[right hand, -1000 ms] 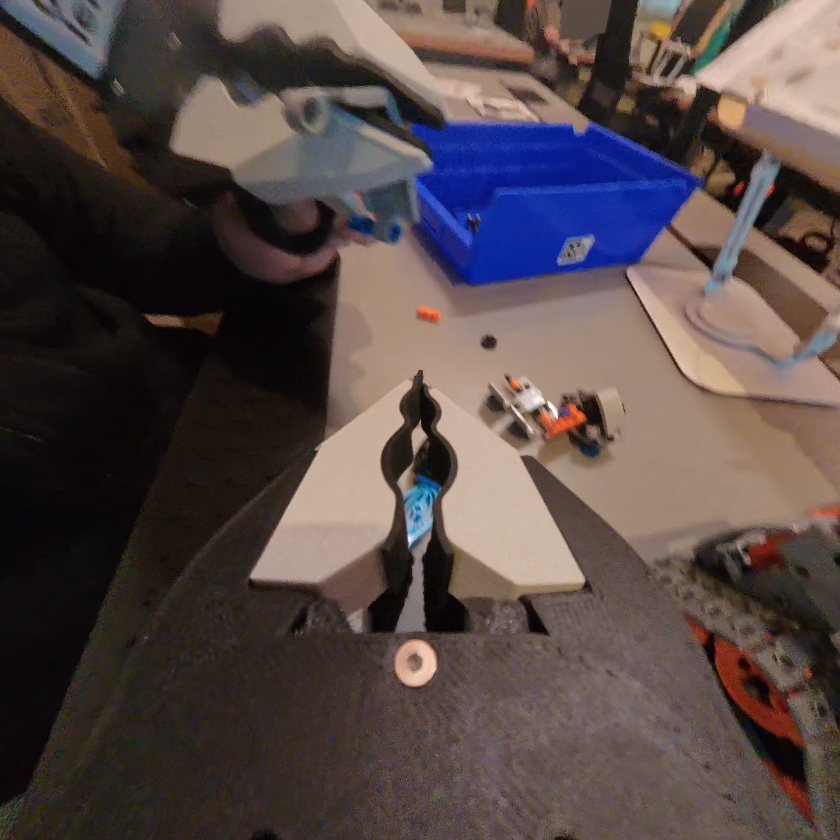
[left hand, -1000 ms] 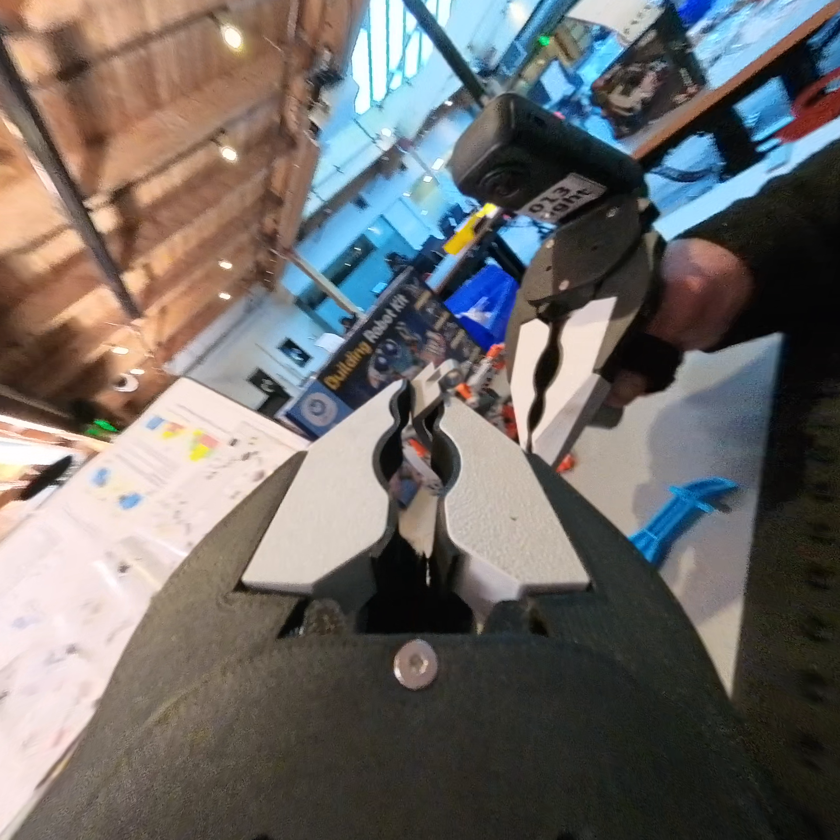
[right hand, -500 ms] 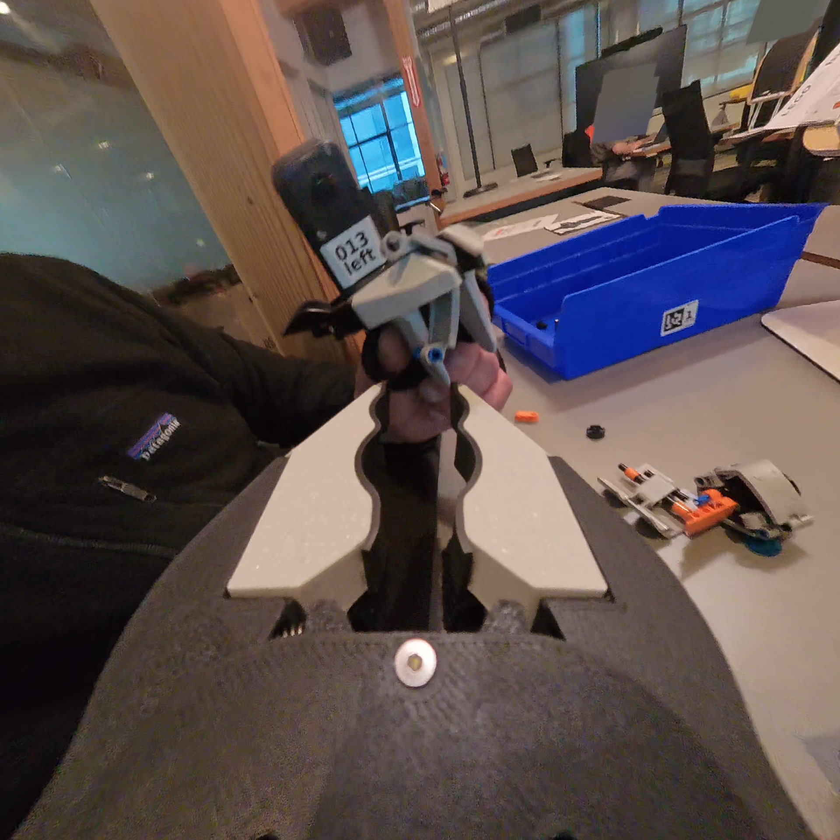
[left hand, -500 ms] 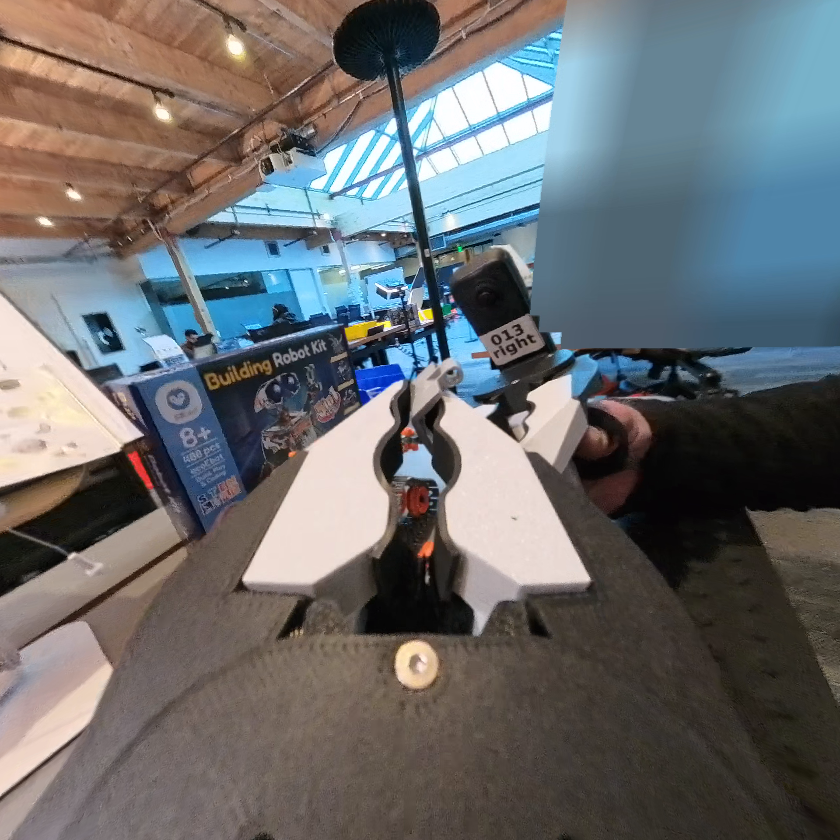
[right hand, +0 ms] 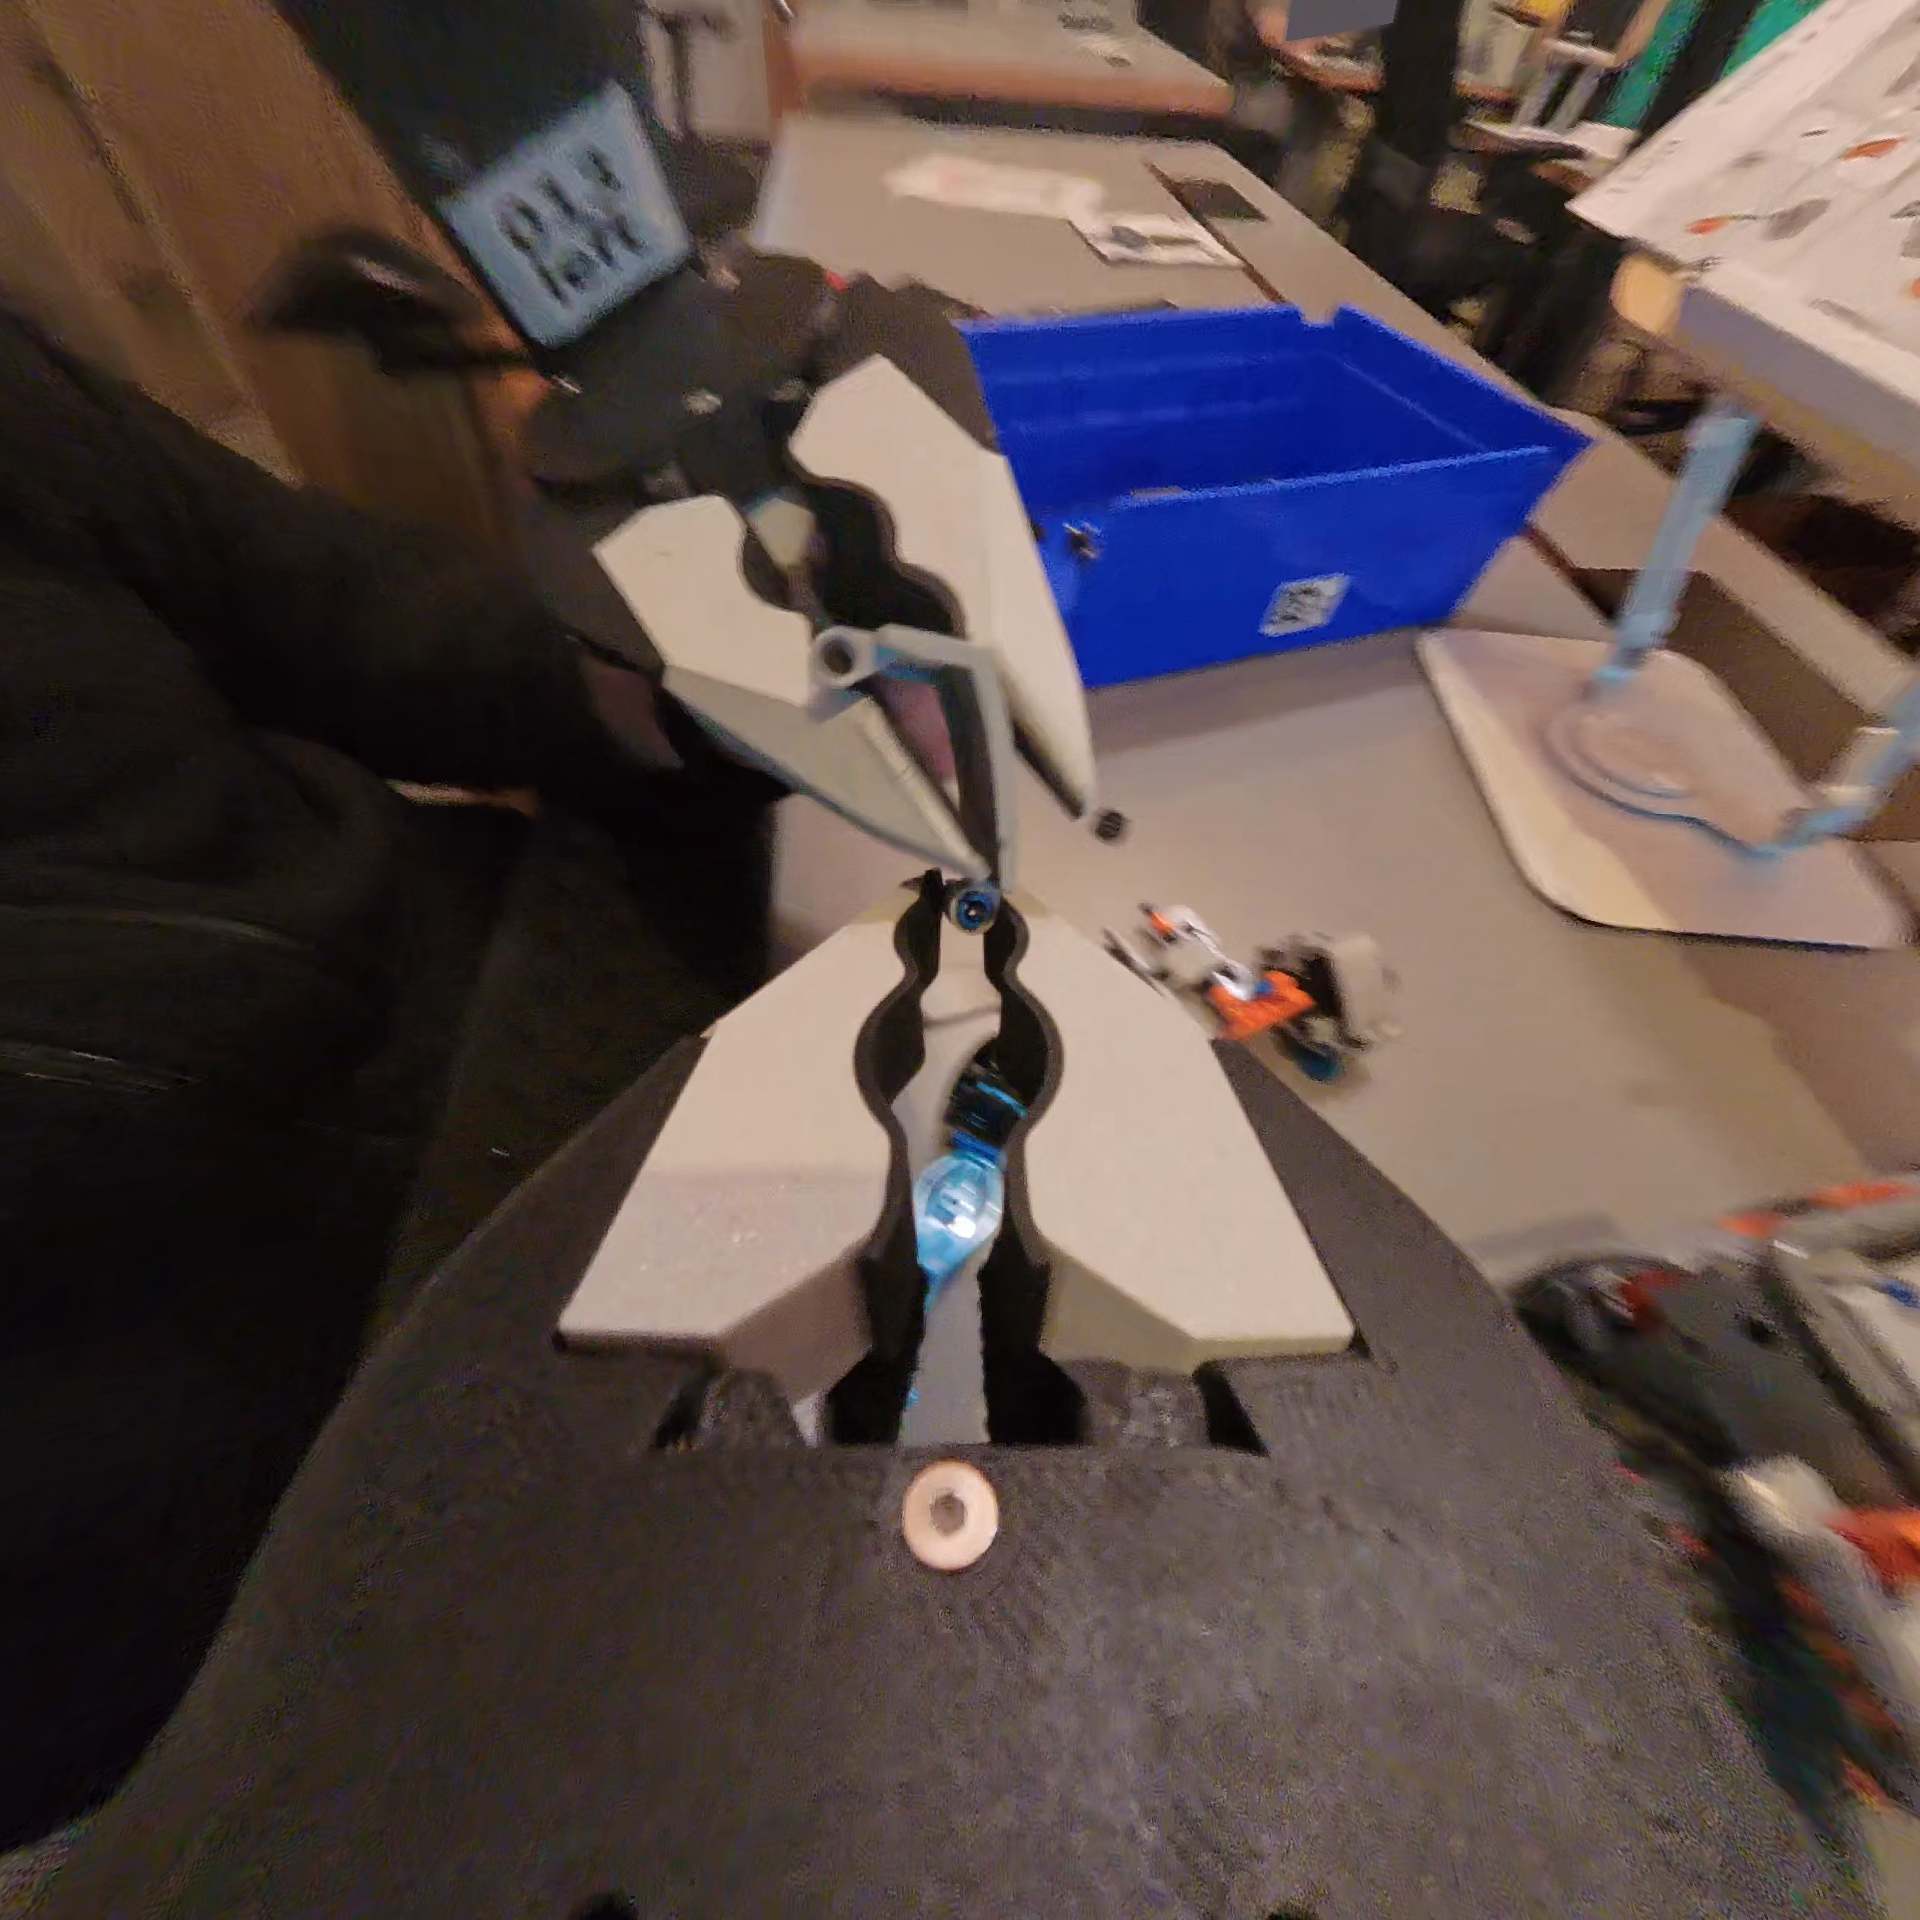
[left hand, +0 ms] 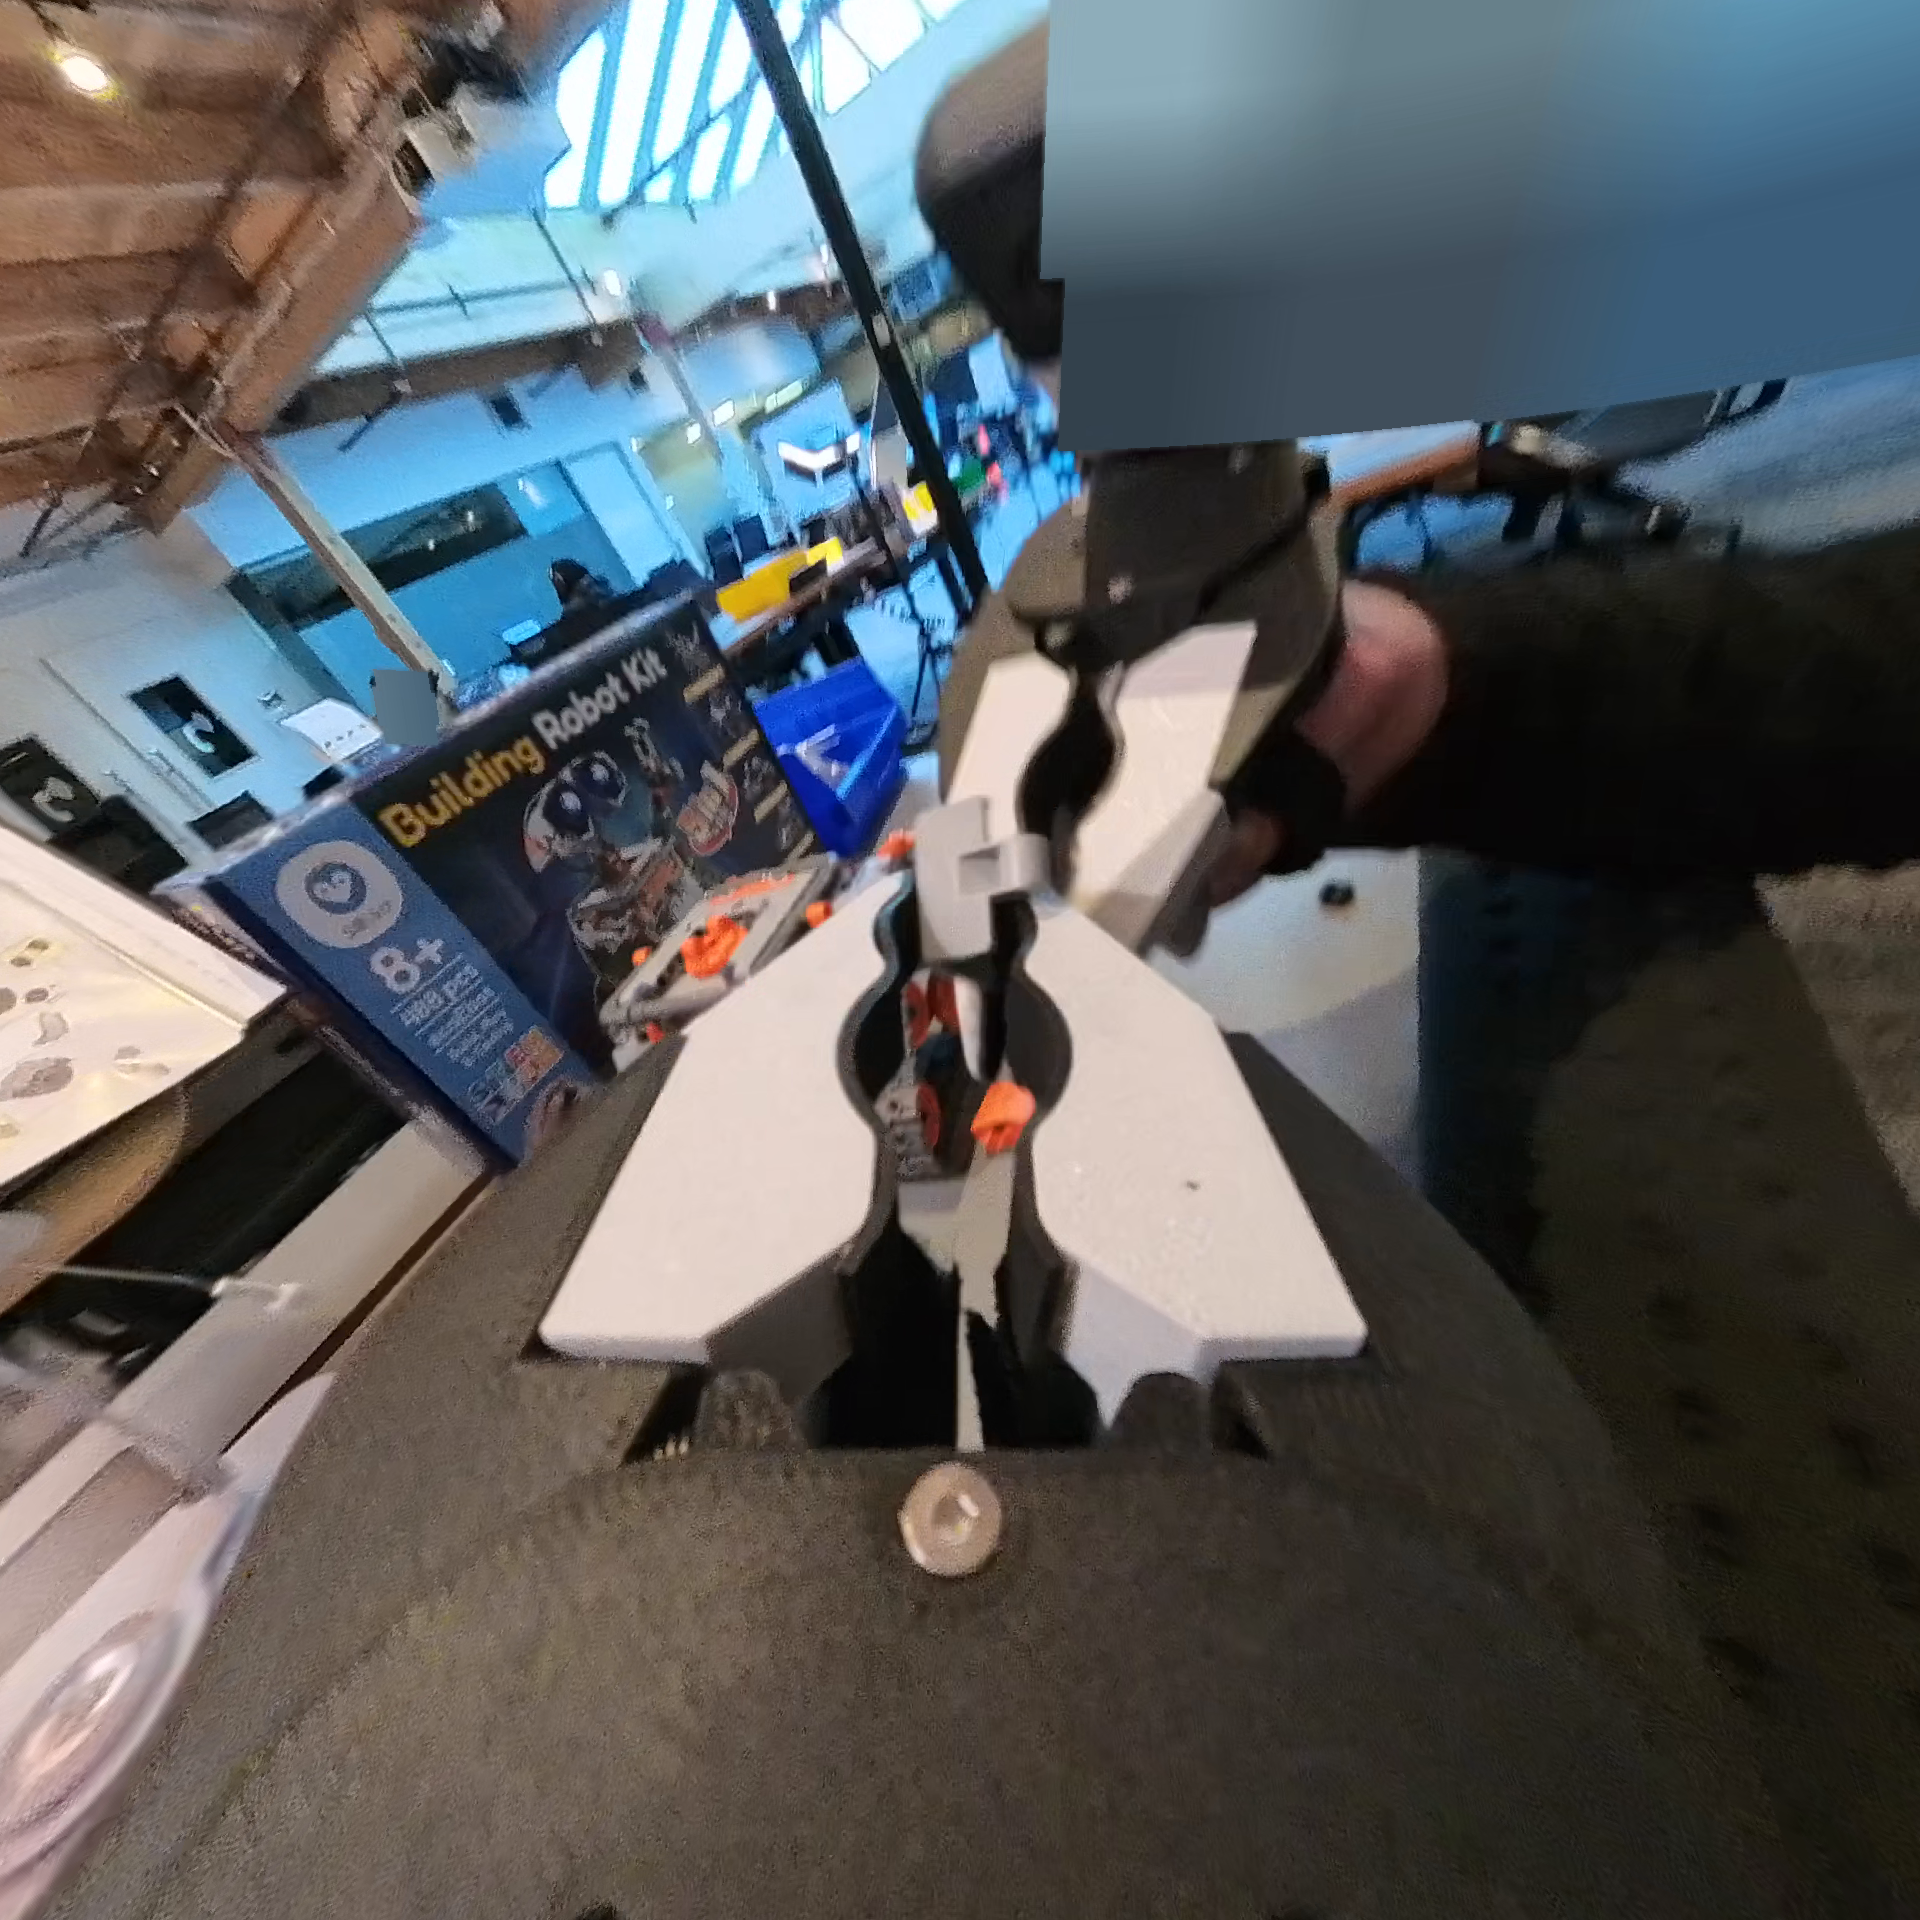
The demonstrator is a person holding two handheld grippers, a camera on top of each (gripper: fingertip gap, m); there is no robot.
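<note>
Change: the left gripper (left hand: pixel 961 925) has swung down toward the right gripper (right hand: pixel 961 920) since half a second ago; the two sets of fingertips now stand tip to tip above the table (right hand: pixel 1455 1091); both grips are as before.
Left fingers: narrow; clamped on a grey angled beam (left hand: pixel 971 857) that projects past the tips.
Right fingers: narrow; closed on a translucent blue piece (right hand: pixel 956 1195) seated deep in the slot.
Contact point: the blue pin (right hand: pixel 971 907) at the low end of the beam sits at the mouth of the right fingers; motion blur hides whether it touches the blue piece, so it probably has not yet entered.
Surroundings: a small grey and orange model (right hand: pixel 1268 987) lies on the table just right of the right fingertips; a blue bin (right hand: pixel 1299 499) stands behind it.
Printed box: a dark blue kit box (left hand: pixel 499 862) stands left of the left gripper; it carries a title, an age mark and a robot picture.
Stickers: a white label (right hand: pixel 566 234) on the left gripper's camera, blurred; a small square code sticker (right hand: pixel 1304 603) on the bin's front wall.
</note>
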